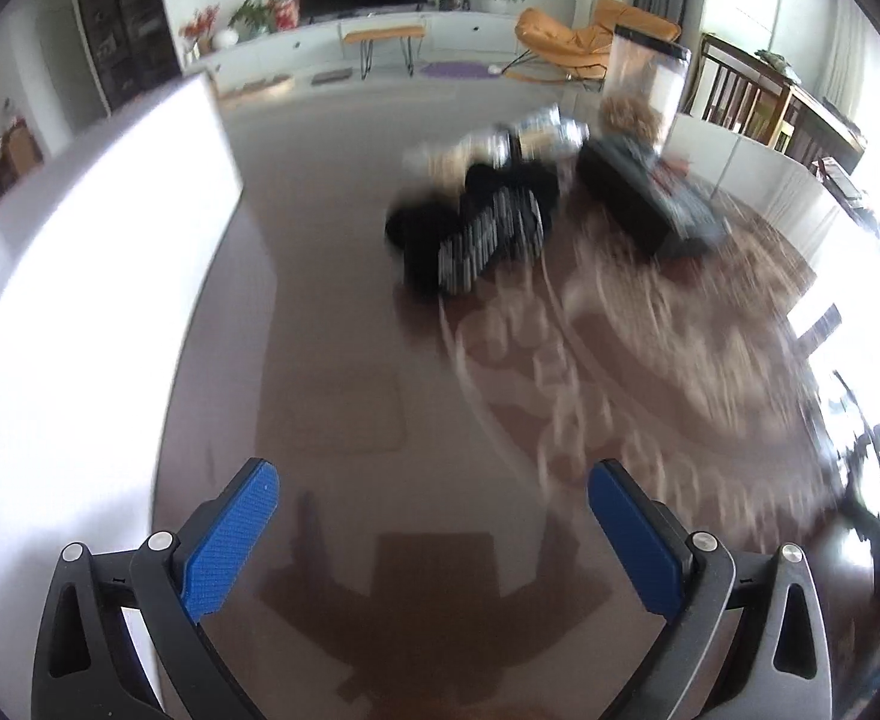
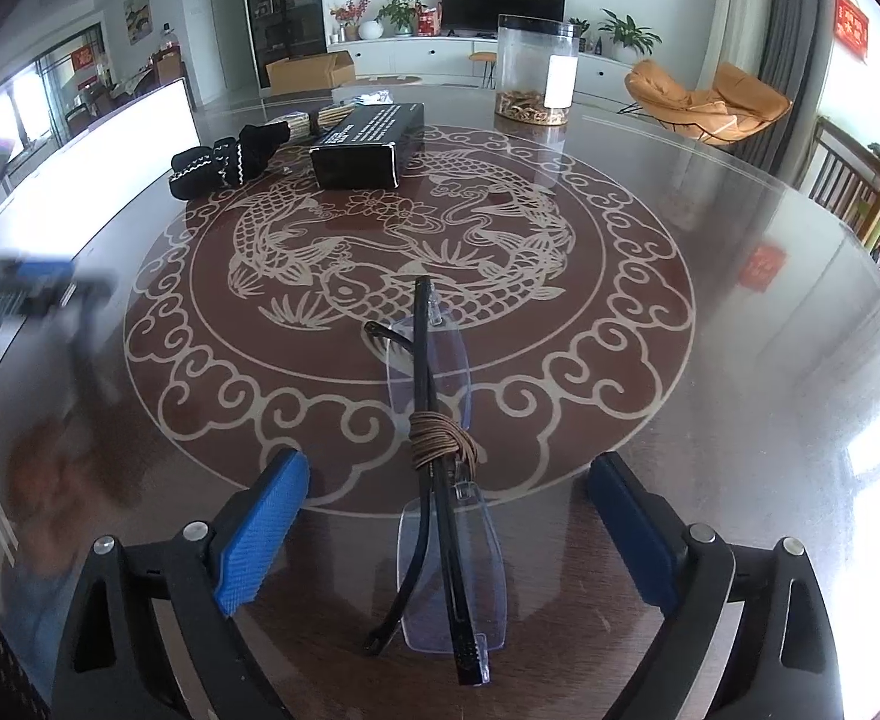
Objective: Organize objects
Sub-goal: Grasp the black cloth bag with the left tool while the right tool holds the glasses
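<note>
Folded rimless glasses [image 2: 440, 474] with black temples and a brown cord wound round them lie on the round glass table [image 2: 740, 312], between my right gripper's [image 2: 449, 516] open blue pads. A black box [image 2: 368, 147] and a black sock-like bundle [image 2: 230, 159] lie at the table's far side; they show blurred in the left wrist view, box [image 1: 650, 198], bundle [image 1: 470, 228]. My left gripper [image 1: 434, 528] is open and empty above the bare table. It shows blurred in the right wrist view [image 2: 26, 288] at the left edge.
A clear canister [image 2: 536, 69] with brown bits stands at the far table edge, also in the left wrist view [image 1: 644, 84]. A white panel [image 1: 80, 300] borders the table's left. Wooden chairs [image 2: 860, 192] stand to the right.
</note>
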The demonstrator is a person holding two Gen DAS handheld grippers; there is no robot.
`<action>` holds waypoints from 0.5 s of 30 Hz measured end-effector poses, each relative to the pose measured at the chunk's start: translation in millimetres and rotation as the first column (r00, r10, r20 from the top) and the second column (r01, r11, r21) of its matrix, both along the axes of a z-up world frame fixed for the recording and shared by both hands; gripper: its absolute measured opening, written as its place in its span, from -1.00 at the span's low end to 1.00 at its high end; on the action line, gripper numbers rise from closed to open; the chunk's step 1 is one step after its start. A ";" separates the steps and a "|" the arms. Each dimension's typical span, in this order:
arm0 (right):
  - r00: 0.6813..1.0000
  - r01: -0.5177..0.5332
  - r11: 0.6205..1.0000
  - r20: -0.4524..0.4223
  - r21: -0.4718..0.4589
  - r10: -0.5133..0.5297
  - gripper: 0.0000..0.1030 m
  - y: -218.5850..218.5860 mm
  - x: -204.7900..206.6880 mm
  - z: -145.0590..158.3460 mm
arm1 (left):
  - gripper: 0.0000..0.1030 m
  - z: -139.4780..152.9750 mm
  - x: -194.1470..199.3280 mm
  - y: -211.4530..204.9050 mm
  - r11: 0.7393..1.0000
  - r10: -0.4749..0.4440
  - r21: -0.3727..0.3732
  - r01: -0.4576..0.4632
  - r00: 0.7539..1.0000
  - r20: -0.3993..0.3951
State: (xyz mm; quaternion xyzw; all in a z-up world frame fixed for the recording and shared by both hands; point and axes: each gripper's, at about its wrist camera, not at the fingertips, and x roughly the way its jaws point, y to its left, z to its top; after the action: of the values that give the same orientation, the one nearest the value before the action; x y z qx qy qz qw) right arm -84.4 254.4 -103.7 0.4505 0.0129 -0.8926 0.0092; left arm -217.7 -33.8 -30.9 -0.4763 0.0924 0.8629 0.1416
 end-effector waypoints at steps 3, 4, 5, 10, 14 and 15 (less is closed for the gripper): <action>1.000 0.000 1.000 0.000 0.000 0.000 0.84 -0.1 0.1 -0.1 | 1.00 7.8 -38.7 19.3 1.000 -0.006 -0.028 0.005 0.999 -0.035; 1.000 0.000 1.000 0.000 0.000 0.000 0.84 -0.1 0.0 -0.2 | 1.00 9.4 -52.5 24.5 0.999 -0.005 -0.034 0.004 0.999 -0.038; 1.000 0.000 1.000 0.000 0.000 0.000 0.84 -0.1 0.0 -0.1 | 1.00 8.0 -64.5 31.9 0.999 -0.008 -0.042 0.006 0.999 -0.036; 1.000 0.000 1.000 0.000 -0.001 0.000 0.84 -0.1 0.0 -0.2 | 0.40 -2.3 -81.8 51.1 0.997 -0.048 -0.065 0.044 0.997 -0.054; 1.000 0.000 1.000 0.000 -0.001 0.000 0.84 -0.1 0.0 -0.2 | -0.17 -4.2 -56.3 39.8 1.000 -0.024 0.014 0.024 0.999 -0.044; 1.000 0.000 1.000 0.000 -0.001 0.000 0.84 0.1 0.0 0.0 | -0.32 -5.0 -41.9 35.9 1.000 -0.017 0.024 0.018 0.999 -0.043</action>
State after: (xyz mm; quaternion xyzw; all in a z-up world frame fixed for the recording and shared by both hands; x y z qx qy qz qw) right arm -84.4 254.5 -103.7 0.4504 0.0126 -0.8927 0.0095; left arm -259.6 2.1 -35.9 -0.4549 0.0892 0.8727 0.1530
